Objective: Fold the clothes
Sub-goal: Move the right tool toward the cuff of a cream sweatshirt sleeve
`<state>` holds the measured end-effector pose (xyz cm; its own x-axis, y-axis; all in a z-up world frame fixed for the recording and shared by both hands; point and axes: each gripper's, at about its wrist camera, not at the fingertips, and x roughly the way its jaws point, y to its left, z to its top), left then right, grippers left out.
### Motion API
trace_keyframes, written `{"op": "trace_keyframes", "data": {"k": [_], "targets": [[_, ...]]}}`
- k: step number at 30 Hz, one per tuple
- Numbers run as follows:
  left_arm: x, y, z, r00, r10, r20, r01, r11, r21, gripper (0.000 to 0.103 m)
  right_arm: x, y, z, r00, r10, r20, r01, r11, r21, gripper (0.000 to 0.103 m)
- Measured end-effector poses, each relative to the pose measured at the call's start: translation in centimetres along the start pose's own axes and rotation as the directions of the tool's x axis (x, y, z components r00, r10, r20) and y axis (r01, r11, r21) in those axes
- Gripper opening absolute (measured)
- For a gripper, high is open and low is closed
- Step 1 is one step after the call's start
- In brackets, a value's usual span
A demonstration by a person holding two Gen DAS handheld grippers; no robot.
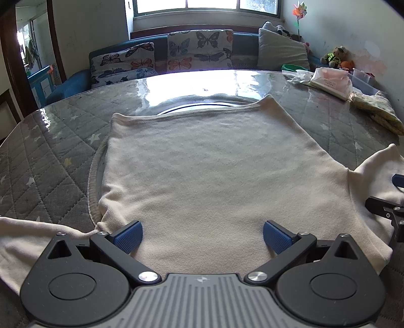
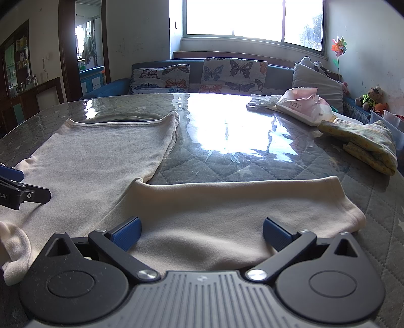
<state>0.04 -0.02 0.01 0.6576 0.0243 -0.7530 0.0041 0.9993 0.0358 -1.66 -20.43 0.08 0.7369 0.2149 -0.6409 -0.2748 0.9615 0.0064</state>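
- Shirt (image 1: 202,171) lies flat on tabletop (image 1: 50,151), hem far.
- Left gripper (image 1: 202,237) spread, over its near edge.
- Right gripper (image 2: 200,233) spread, over right sleeve (image 2: 240,201).

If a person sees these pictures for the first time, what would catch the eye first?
First the cream shirt, spread flat on the quilted table, one sleeve stretched out to the right. Next the open blue-tipped tongs, left over the shirt's body and right over that sleeve. Behind, the bright window glares off the table, above butterfly cushions.
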Motion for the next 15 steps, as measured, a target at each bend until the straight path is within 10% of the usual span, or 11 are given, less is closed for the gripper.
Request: {"op": "trace_keyframes", "data": {"k": [15], "targets": [[-0.05,-0.53,0.47,1.0,0.025,-0.005,-0.025,1.0,0.003,0.103,0.03,0.0,-0.06,1.0,0.0,-0.001,0.0,1.0,-0.001,0.103]]}}
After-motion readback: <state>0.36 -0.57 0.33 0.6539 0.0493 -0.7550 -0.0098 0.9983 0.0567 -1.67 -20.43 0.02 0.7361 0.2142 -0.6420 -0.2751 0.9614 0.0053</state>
